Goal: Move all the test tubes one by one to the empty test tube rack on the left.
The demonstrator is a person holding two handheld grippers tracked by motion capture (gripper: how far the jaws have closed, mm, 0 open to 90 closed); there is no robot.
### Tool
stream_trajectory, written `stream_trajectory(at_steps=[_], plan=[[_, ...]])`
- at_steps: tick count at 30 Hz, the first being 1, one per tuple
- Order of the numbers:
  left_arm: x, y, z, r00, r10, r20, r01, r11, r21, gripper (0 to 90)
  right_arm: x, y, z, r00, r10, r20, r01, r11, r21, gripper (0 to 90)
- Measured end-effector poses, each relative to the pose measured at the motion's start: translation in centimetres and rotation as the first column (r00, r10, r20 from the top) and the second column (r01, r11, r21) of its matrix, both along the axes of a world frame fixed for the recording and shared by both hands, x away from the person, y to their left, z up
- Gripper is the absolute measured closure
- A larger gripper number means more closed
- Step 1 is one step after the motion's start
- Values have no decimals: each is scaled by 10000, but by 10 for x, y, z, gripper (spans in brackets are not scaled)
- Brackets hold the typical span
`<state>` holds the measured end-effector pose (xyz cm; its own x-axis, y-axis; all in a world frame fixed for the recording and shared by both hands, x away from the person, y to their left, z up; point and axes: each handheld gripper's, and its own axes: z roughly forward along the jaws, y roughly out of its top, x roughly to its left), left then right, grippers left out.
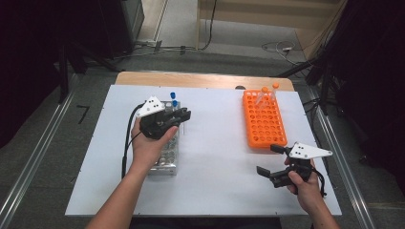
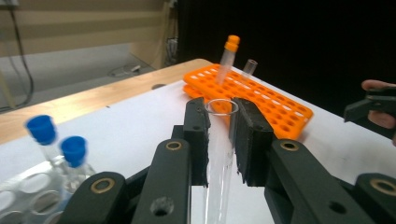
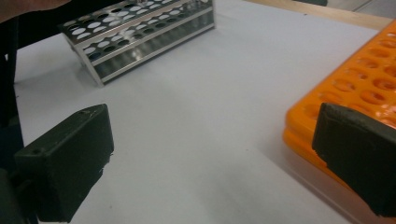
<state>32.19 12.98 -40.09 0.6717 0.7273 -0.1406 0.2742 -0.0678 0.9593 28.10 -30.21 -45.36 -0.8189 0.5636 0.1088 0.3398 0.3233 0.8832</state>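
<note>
My left gripper [image 1: 184,116] [image 2: 219,140] is shut on a clear uncapped test tube [image 2: 218,158], held upright above the metal rack [image 1: 165,155]. Two blue-capped tubes [image 2: 58,142] stand at the far end of that metal rack [image 2: 28,186]. The orange rack [image 1: 263,118] lies at the right of the mat and holds an orange-capped tube [image 2: 227,58] and an open tube [image 2: 249,67] at its far end. My right gripper [image 1: 270,160] [image 3: 210,154] stands open near the orange rack's front edge [image 3: 355,93], with nothing between its jaws.
A white mat [image 1: 215,157] covers most of the wooden table [image 1: 200,78]. The metal rack [image 3: 140,35] lies across from my right gripper. Cables run over the floor behind the table, and metal rails flank both sides.
</note>
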Motion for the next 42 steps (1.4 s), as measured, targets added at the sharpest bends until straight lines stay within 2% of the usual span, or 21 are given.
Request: stream_trajectory(at_steps=[5, 13, 19, 25, 31, 36, 42], plan=[[12, 10, 1, 9980, 622, 74, -621, 9981, -29, 771, 7, -12, -5, 9993, -362, -99, 363, 9993, 77, 0], [31, 25, -2, 9894, 1450, 59, -1448, 9893, -188, 770, 11, -20, -8, 9981, -604, -154, 606, 9980, 155, 0], [42, 25, -7, 9779, 2071, 271, -2073, 9783, 42, 771, 13, -20, -9, 9979, -618, -173, 620, 9980, 107, 0], [48, 22, -14, 9757, 2186, 170, -2187, 9757, 87, 771, 13, -21, -10, 9977, -644, -192, 646, 9978, 123, 0], [49, 19, -19, 9715, 2361, 213, -2367, 9710, 335, 770, 14, -21, -11, 9976, -657, -220, 659, 9978, 82, 0], [48, 19, -27, 9687, 2482, 14, -2476, 9662, 711, 770, 15, -21, -12, 9975, -661, -258, 663, 9978, 74, 0], [47, 16, -30, 9702, 2419, -139, -2382, 9629, 1270, 769, 15, -21, -13, 9977, -623, -260, 625, 9980, 38, 0]])
